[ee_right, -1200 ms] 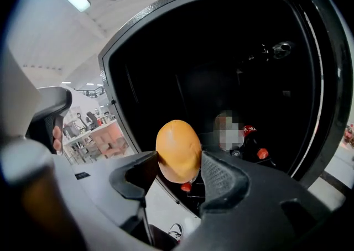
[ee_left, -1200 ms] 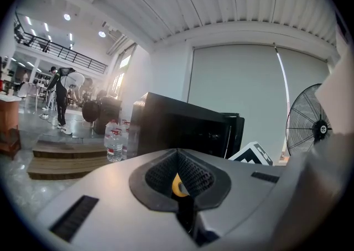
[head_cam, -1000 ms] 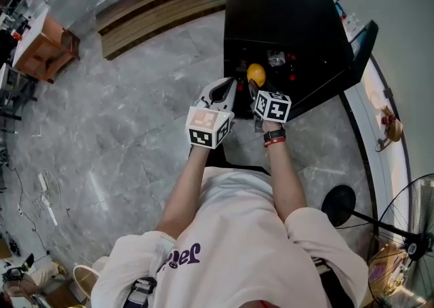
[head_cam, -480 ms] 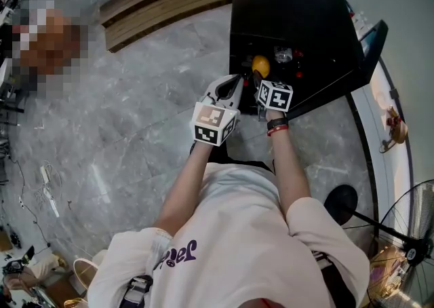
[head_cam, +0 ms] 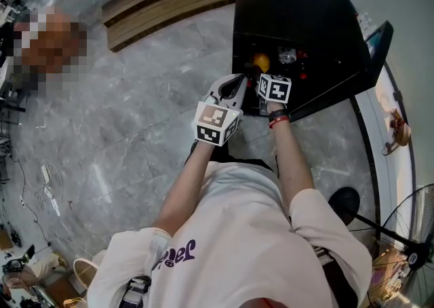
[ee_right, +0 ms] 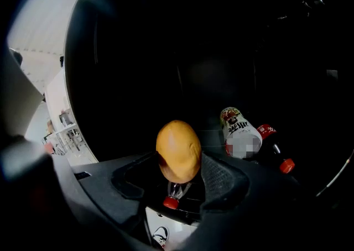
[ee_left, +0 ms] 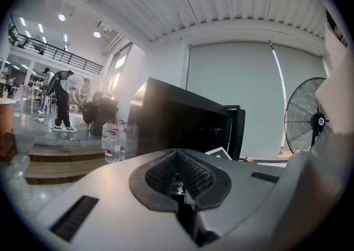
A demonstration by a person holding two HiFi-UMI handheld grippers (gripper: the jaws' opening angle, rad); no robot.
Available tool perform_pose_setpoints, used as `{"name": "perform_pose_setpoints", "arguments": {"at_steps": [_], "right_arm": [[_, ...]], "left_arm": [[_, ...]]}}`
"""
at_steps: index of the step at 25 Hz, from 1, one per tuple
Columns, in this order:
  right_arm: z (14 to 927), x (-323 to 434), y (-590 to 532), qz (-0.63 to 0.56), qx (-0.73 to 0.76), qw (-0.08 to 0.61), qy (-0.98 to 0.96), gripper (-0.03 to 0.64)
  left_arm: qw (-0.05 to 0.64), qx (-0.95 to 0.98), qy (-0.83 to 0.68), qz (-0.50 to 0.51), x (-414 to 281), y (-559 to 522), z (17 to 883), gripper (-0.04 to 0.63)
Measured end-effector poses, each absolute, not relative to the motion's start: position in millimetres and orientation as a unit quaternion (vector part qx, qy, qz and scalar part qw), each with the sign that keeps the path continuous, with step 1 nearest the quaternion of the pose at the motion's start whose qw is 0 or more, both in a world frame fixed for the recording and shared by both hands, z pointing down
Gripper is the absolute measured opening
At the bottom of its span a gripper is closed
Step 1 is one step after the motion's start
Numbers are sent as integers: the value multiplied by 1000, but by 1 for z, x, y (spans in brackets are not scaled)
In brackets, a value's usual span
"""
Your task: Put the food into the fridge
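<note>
Currently your right claw [ee_right: 182, 175] pinches the orange-yellow oval fruit [ee_right: 178, 149] by its lower half; light, probably bruisable, squeeze gently. Left claw [ee_left: 178, 183] pressed together.

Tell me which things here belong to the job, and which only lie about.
Job: oval orange-yellow fruit, gripped in right tongs; open black fridge.
Lying about: clear plastic water bottles; black pedestal fan; low wooden steps.
</note>
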State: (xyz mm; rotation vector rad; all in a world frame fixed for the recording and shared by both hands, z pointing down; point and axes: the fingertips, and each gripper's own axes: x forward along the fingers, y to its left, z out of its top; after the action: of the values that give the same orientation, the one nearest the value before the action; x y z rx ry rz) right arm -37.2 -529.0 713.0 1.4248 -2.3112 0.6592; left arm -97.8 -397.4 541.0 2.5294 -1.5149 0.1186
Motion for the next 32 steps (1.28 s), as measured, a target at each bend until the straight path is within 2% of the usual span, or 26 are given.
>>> {"name": "perform_pose_setpoints", "arguments": {"at_steps": [32], "right_arm": [[763,-43,-587,246,523,210,-789,264]], "left_arm": [[94,847,-520,50,-126,-419,560,17]]}}
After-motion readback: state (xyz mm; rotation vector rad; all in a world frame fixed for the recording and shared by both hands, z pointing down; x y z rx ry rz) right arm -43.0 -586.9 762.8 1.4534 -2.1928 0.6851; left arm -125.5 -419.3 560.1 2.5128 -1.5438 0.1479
